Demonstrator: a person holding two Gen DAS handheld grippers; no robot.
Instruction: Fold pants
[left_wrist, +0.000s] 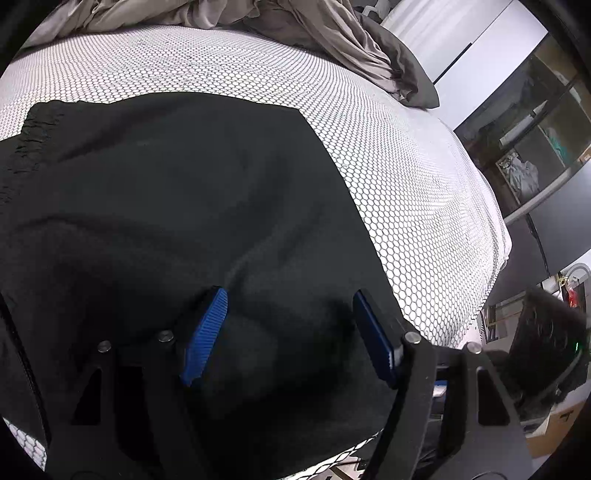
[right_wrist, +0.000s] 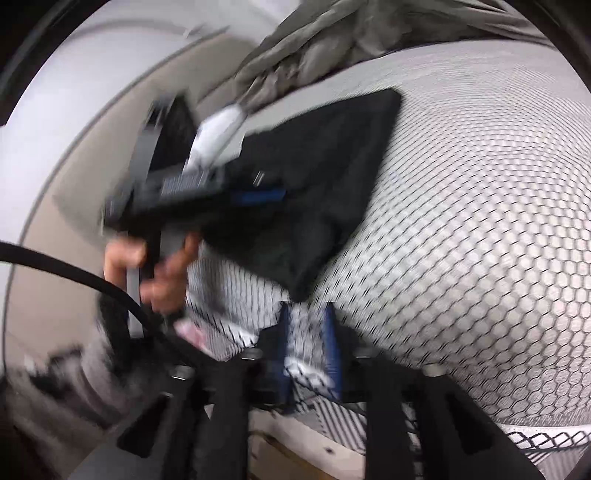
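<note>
Black pants (left_wrist: 177, 221) lie folded on the honeycomb-patterned mattress (left_wrist: 406, 177), directly under the left gripper (left_wrist: 290, 332), whose blue fingers stand wide apart above the cloth. Through blur, the folded stack's long axis seems to run away from the right gripper (right_wrist: 308, 347), its fingers parted and holding nothing, just short of the nearest corner.

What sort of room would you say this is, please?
Probably a bedroom: the black pants lie on a honeycomb-patterned white mattress, with a rumpled grey-brown duvet behind.
</note>
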